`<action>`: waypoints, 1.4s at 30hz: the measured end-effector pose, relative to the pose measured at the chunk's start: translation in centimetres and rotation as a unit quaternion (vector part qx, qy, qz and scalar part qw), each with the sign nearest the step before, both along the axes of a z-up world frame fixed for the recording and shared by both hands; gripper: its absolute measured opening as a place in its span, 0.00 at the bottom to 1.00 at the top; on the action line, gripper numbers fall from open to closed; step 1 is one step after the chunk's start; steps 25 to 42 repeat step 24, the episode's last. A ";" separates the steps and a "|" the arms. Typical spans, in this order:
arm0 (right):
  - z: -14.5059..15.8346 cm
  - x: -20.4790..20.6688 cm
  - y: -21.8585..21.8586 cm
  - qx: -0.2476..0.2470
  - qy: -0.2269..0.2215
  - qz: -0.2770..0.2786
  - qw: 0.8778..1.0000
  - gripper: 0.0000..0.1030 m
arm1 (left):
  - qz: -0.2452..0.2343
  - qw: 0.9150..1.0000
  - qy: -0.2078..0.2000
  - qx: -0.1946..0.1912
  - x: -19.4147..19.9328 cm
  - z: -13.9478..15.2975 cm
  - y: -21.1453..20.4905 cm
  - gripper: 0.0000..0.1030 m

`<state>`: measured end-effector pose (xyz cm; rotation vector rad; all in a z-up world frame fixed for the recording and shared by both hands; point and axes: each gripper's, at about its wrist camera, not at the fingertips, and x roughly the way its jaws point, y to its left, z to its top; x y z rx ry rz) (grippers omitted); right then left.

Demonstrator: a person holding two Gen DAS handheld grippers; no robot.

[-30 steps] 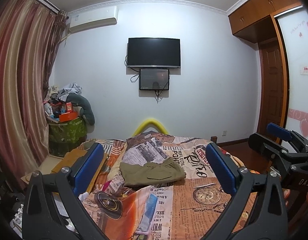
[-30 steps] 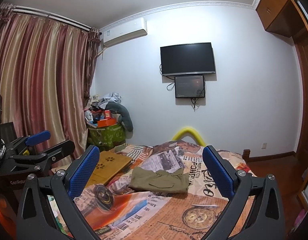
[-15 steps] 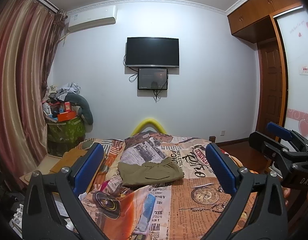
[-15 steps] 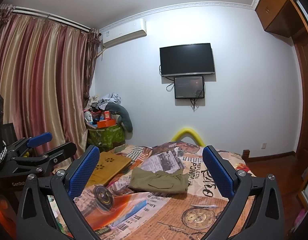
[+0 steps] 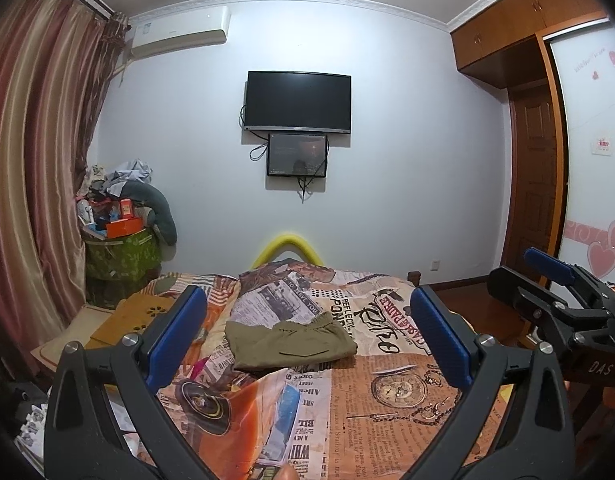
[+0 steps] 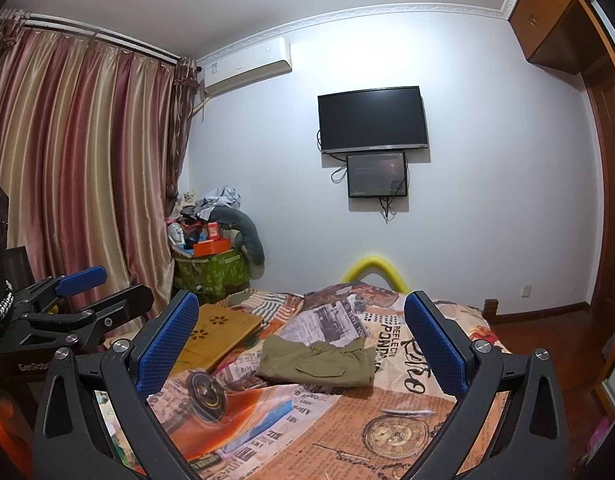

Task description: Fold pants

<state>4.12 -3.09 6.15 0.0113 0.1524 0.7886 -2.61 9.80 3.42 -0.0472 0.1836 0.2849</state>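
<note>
Your jaws stand wide and empty on the left gripper [image 5: 307, 334], raised above the near end of the bed [image 5: 391, 384]; beyond them the olive pants [image 5: 289, 340] lie on the newspaper-print cover, already a compact folded stack, well apart from you. From the right wrist, the right gripper [image 6: 299, 346] is equally wide with nothing held, the pants [image 6: 317, 362] framed between its pads. The fold looks finished, so keep both tools high and clear rather than disturb the layers.
</note>
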 end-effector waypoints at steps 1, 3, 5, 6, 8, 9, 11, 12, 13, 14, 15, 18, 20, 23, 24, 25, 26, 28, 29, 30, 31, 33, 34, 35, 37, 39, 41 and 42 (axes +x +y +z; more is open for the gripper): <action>0.1 0.0 0.0 0.000 0.000 0.000 1.000 0.99 | 0.000 1.000 0.000 -0.001 0.0 0.0 0.0 1.00; 0.0 0.0 0.0 0.000 0.000 -0.001 1.000 0.99 | -0.002 1.000 0.001 -0.003 0.0 0.0 0.1 1.00; 0.0 -0.1 0.0 0.000 0.000 -0.001 1.000 0.99 | -0.005 1.000 0.001 -0.008 0.0 0.1 0.2 1.00; 0.0 -0.1 -0.1 0.001 0.000 -0.001 1.000 0.99 | -0.005 1.000 0.001 -0.008 0.0 0.1 0.2 1.00; 0.0 -0.1 -0.1 0.001 0.000 -0.001 1.000 0.99 | -0.004 1.000 0.001 -0.007 0.0 0.1 0.2 1.00; 0.0 -0.1 -0.1 0.001 0.000 -0.001 1.000 0.99 | -0.004 1.000 0.001 -0.007 0.0 0.1 0.1 1.00; 0.1 -0.1 -0.1 0.000 0.000 -0.001 1.000 0.99 | -0.005 1.000 0.002 -0.008 0.1 0.1 0.1 1.00; 0.1 -0.2 -0.1 -0.001 0.000 0.000 1.000 0.99 | -0.005 1.000 0.002 -0.008 0.1 0.1 0.1 1.00; 0.1 -0.2 -0.1 -0.001 0.000 0.000 1.000 0.99 | -0.006 1.000 0.003 -0.007 0.1 0.0 0.0 1.00; 0.2 -0.2 -0.1 -0.001 0.000 0.000 1.000 0.99 | -0.007 1.000 0.003 -0.007 0.1 0.0 0.0 1.00; 0.1 -0.2 0.0 -0.001 0.001 0.000 1.000 0.99 | -0.006 1.000 0.003 -0.006 0.1 0.0 0.0 1.00; 0.2 -0.1 0.0 0.000 0.001 0.000 1.000 0.99 | -0.005 1.000 0.001 -0.006 0.0 -0.1 -0.1 1.00; 0.2 -0.2 0.0 -0.001 0.001 0.000 1.000 0.99 | -0.005 1.000 0.000 -0.007 0.0 -0.1 -0.2 1.00; 0.2 -0.1 0.0 0.000 0.002 0.000 1.000 0.99 | -0.009 1.000 0.002 -0.006 0.0 -0.1 -0.2 1.00; 0.2 -0.1 0.0 -0.001 0.001 0.001 1.000 0.99 | -0.008 1.000 0.002 -0.005 0.0 -0.1 -0.3 1.00; 0.2 -0.1 0.0 -0.001 0.001 0.001 1.000 0.99 | -0.008 1.000 0.002 -0.005 0.0 -0.1 -0.3 1.00; 0.2 -0.1 0.0 -0.001 0.001 0.001 1.000 0.99 | -0.008 1.000 0.002 -0.005 0.0 -0.1 -0.3 1.00; 0.2 -0.1 0.0 -0.001 0.001 0.001 1.000 0.99 | -0.008 1.000 0.002 -0.005 0.0 -0.1 -0.3 1.00; 0.2 -0.1 0.0 -0.001 0.001 0.001 1.000 0.99 | -0.008 1.000 0.002 -0.005 0.0 -0.1 -0.3 1.00; 0.2 -0.1 0.0 -0.001 0.001 0.001 1.000 0.99 | -0.008 1.000 0.002 -0.005 0.0 -0.1 -0.3 1.00; 0.2 -0.1 0.0 -0.001 0.001 0.001 1.000 0.99 | -0.008 1.000 0.002 -0.005 0.0 -0.1 -0.3 1.00; 0.2 -0.1 0.0 -0.001 0.001 0.001 1.000 0.99 | -0.008 1.000 0.002 -0.005 0.0 -0.1 -0.3 1.00; 0.2 -0.1 0.0 -0.001 0.001 0.001 1.000 0.99 | -0.008 1.000 0.002 -0.005 0.0 -0.1 -0.3 1.00; 0.2 -0.1 0.0 -0.001 0.001 0.001 1.000 0.99 | -0.008 1.000 0.002 -0.005 0.0 -0.1 -0.3 1.00; 0.2 -0.1 0.0 -0.001 0.001 0.001 1.000 0.99 | -0.008 1.000 0.002 -0.005 0.0 -0.1 -0.3 1.00; 0.2 -0.1 0.0 -0.001 0.001 0.001 1.000 0.99 | -0.008 1.000 0.002 -0.005 0.0 -0.1 -0.3 1.00; 0.2 -0.1 0.0 -0.001 0.001 0.001 1.000 0.99 | -0.008 1.000 0.002 -0.005 0.0 -0.1 -0.3 1.00; 0.2 -0.1 0.0 -0.001 0.001 0.001 1.000 0.99 | -0.008 1.000 0.002 -0.005 0.0 -0.1 -0.3 1.00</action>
